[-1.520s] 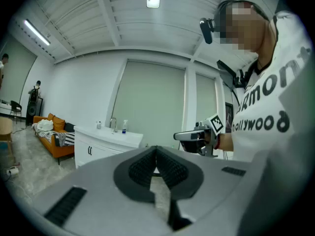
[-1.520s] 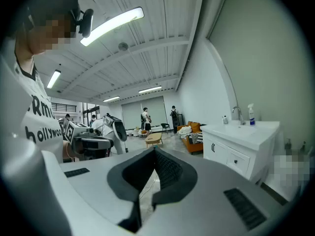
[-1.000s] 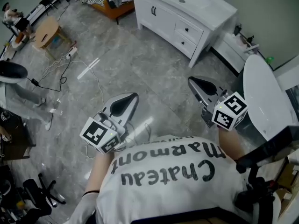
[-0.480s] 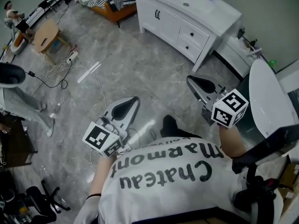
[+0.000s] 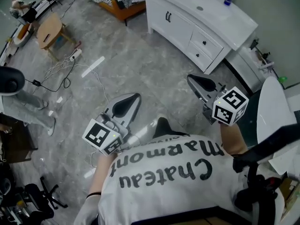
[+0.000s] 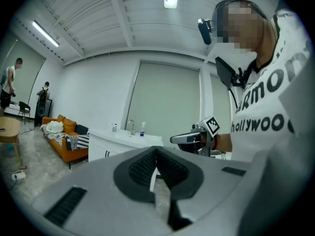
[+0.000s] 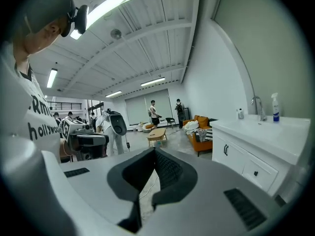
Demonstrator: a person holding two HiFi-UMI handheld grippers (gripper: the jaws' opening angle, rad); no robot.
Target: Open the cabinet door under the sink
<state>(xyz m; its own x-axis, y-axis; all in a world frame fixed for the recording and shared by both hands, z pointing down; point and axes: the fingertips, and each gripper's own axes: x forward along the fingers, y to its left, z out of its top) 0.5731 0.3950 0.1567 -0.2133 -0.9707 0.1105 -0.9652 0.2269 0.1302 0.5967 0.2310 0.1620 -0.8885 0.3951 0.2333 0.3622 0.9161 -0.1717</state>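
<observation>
both my claws are squeezed fully together with nothing between the pads. the left gripper point(image 5: 132, 99) and the right gripper point(image 5: 193, 80) point out nearly level over the grey floor point(image 5: 140, 64). ahead, well apart from both tips, stands the white cabinet point(image 5: 225, 22) with the sink point(image 5: 200, 8) set in its top. the cabinet door point(image 5: 160, 9) i want is in its front, with paired dark handles point(image 5: 168, 17) at the seam and drawers point(image 5: 204, 43) just beside.

i judge the reach has not begun. if i arrive with the pads pressed together, i would only bump a handle. aiming off, i could catch a drawer knob instead. the cable point(image 5: 61, 74) on the floor to my left could snag a foot.
</observation>
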